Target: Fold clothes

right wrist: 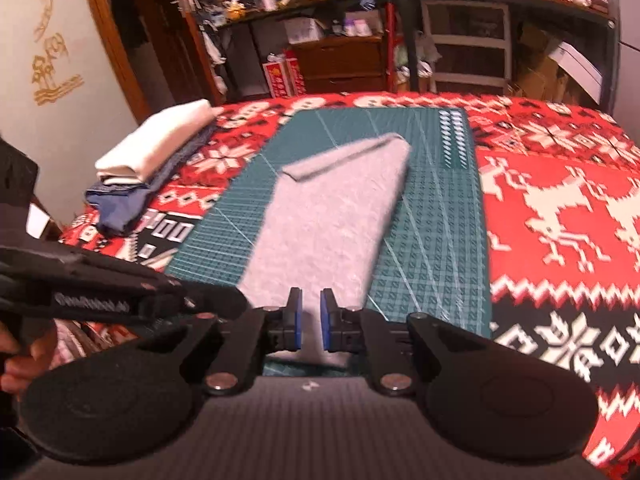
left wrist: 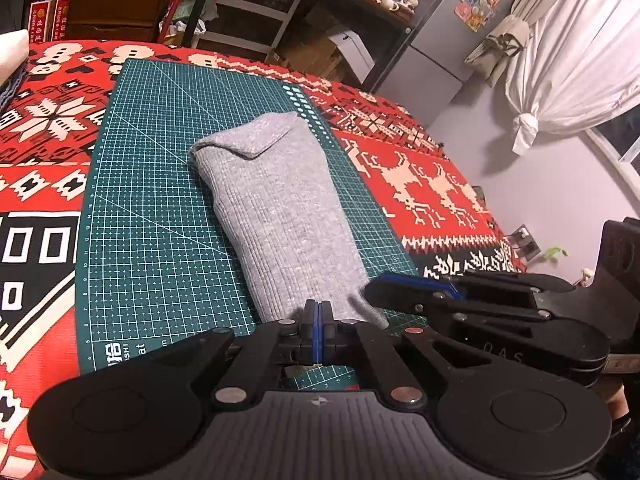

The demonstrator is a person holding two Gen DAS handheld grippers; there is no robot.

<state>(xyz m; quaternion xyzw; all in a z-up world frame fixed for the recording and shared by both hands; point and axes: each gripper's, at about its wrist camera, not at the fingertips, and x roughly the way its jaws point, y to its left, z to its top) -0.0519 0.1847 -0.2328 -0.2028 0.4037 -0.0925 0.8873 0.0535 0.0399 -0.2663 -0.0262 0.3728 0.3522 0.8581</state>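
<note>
Left gripper point(left wrist: 319, 312) pinched tight on near edge of folded grey garment point(left wrist: 280, 216) at 6 o'clock; right gripper point(right wrist: 311, 320) narrowly parted over cutting mat point(left wrist: 152, 184), gripping nothing.

Red patterned bedspread point(left wrist: 420, 176) under green cutting mat point(left wrist: 160, 184), folded clothes stack point(right wrist: 160, 140) alongside.

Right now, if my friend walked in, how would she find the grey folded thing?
Look at the bed with the red reindeer blanket, then the green cutting mat lying on it. The grey knit garment lies on that mat, folded into a long strip with a flap turned over at its far end. The other clothes, white and blue, sit stacked off the mat.
</note>
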